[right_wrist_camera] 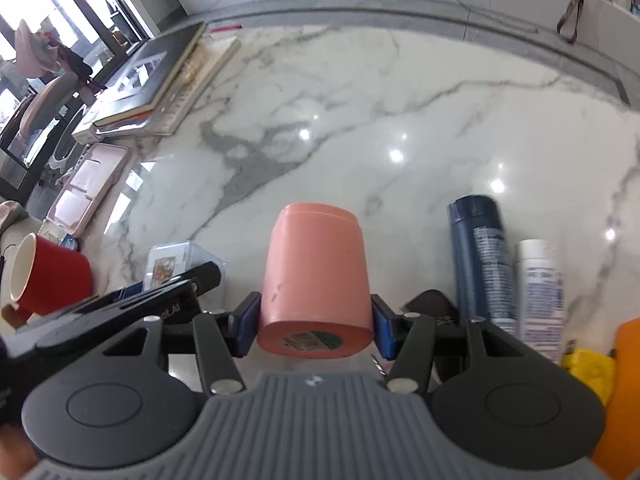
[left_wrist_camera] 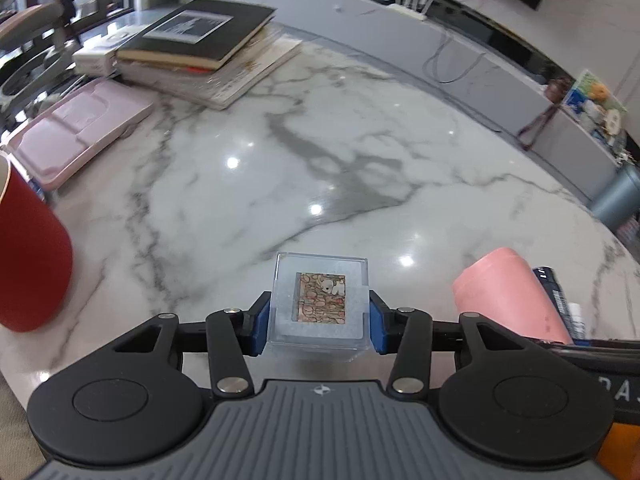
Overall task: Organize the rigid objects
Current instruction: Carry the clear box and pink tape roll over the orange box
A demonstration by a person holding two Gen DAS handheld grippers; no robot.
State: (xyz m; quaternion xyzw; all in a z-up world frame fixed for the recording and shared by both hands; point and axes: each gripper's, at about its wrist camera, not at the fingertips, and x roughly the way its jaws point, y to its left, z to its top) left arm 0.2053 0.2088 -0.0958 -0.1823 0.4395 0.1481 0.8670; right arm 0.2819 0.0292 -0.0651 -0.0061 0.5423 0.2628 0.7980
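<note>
Marble top (left_wrist_camera: 340, 128), glossy w/ grey veins, carries everything. L tongs (left_wrist_camera: 319, 314) are closed on a clear box (left_wrist_camera: 320, 300): blue pads (left_wrist_camera: 262, 320) press both side walls, picture card inside faces up. Box sits low between the pads, its far end poking out past the tips. Whether its base touches the marble or hangs just above, can't tell. Side grip makes sense: flat walls, hard plastic, no slip, and the card stays readable.

R tongs (right_wrist_camera: 316, 322) are closed on a pink cup (right_wrist_camera: 316, 276), held lying along the fingers, labelled base toward the cam, far end pointing away. Pads clamp it near the base, so most of its length sticks out ahead of the tips. It looks clear of the marble, but I can't be sure. Prob. gripped at the base because the wall is stiffest there.

Rel. to L tongs: pink cup just to the right; red cup (left_wrist_camera: 28, 256) near on the left, white inside, lying tilted; pink tray (left_wrist_camera: 76, 132) ahead-left, books (left_wrist_camera: 200, 48) stacked beyond it. Rel. to R tongs: blue can (right_wrist_camera: 478, 256) and white bottle (right_wrist_camera: 540, 296) lie side by side just to the right, touching or nearly; the clear box and L tongs sit just left, red cup further left.

Judgement: both tongs loaded, so the sort is mid-way; open marble ahead of both tips looks like the free spot. Risk: the two loads are near each other and could knock.
</note>
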